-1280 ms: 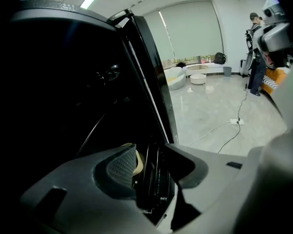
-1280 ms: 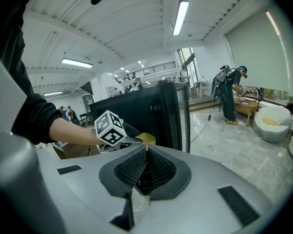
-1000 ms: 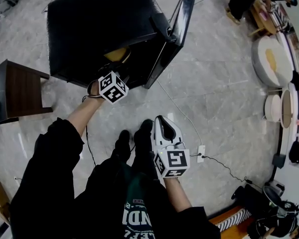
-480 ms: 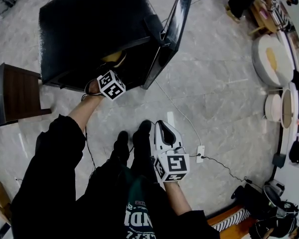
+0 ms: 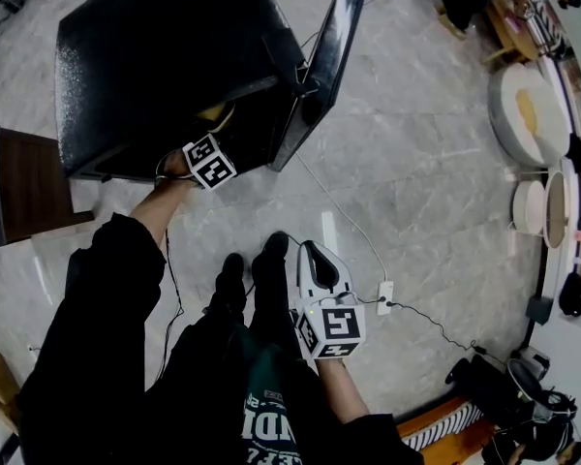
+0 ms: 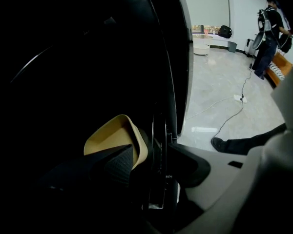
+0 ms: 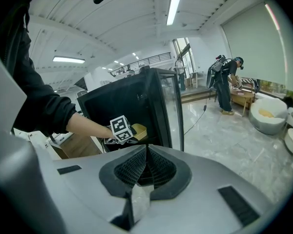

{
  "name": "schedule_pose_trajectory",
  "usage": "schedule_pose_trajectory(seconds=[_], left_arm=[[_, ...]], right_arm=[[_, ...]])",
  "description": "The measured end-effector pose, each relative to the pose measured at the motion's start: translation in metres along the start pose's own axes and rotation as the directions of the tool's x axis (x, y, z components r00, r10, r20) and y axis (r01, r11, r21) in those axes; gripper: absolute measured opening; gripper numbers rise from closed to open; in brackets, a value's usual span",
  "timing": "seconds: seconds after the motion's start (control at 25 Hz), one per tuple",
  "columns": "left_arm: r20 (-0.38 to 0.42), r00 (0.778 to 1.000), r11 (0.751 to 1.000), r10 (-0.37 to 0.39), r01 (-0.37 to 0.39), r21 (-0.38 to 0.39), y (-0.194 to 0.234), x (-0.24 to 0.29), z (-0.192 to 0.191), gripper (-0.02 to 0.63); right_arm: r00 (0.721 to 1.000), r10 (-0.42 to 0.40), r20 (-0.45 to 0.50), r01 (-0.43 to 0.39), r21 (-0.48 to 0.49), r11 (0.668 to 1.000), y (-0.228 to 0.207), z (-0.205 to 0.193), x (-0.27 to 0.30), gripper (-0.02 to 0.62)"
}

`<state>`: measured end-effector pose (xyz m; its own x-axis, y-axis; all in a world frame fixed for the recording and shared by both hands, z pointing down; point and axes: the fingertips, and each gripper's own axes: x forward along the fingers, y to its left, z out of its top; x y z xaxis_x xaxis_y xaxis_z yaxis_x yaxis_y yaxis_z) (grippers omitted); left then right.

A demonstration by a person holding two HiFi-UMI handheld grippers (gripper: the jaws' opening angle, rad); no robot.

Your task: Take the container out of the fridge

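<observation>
The black fridge stands on the floor with its door swung open to the right. My left gripper reaches into the fridge's opening, and its marker cube shows just outside. A tan container lies at the opening. In the left gripper view the container has its wall between the jaws of the left gripper, one pad inside it and one outside. My right gripper hangs low by the person's legs, shut and empty; it points at the fridge.
A dark wooden side table stands left of the fridge. A white power strip with cables lies on the marble floor to the right. Round white furniture lines the far right. Another person stands in the background.
The left gripper and the tan container have shifted together slightly outward relative to the fridge. The head view has drifted, so the fridge sits further left. The right gripper stayed low.
</observation>
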<state>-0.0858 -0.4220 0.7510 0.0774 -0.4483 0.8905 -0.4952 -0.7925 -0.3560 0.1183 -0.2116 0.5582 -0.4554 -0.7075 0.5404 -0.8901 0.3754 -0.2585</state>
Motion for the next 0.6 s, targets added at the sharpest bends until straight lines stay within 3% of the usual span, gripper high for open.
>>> schedule_pose_trajectory(seconds=[0.48, 0.6], left_arm=[[-0.105, 0.993, 0.997, -0.056, 0.061, 0.043, -0.001, 0.026, -0.010, 0.197], [-0.112, 0.992, 0.997, -0.050, 0.057, 0.060, 0.002, 0.029, -0.010, 0.146]], right_arm=[[0.999, -0.025, -0.023, 0.026, 0.038, 0.999, -0.015, -0.008, -0.003, 0.037], [0.999, -0.030, -0.021, 0.031, 0.044, 0.999, -0.016, -0.008, -0.003, 0.037]])
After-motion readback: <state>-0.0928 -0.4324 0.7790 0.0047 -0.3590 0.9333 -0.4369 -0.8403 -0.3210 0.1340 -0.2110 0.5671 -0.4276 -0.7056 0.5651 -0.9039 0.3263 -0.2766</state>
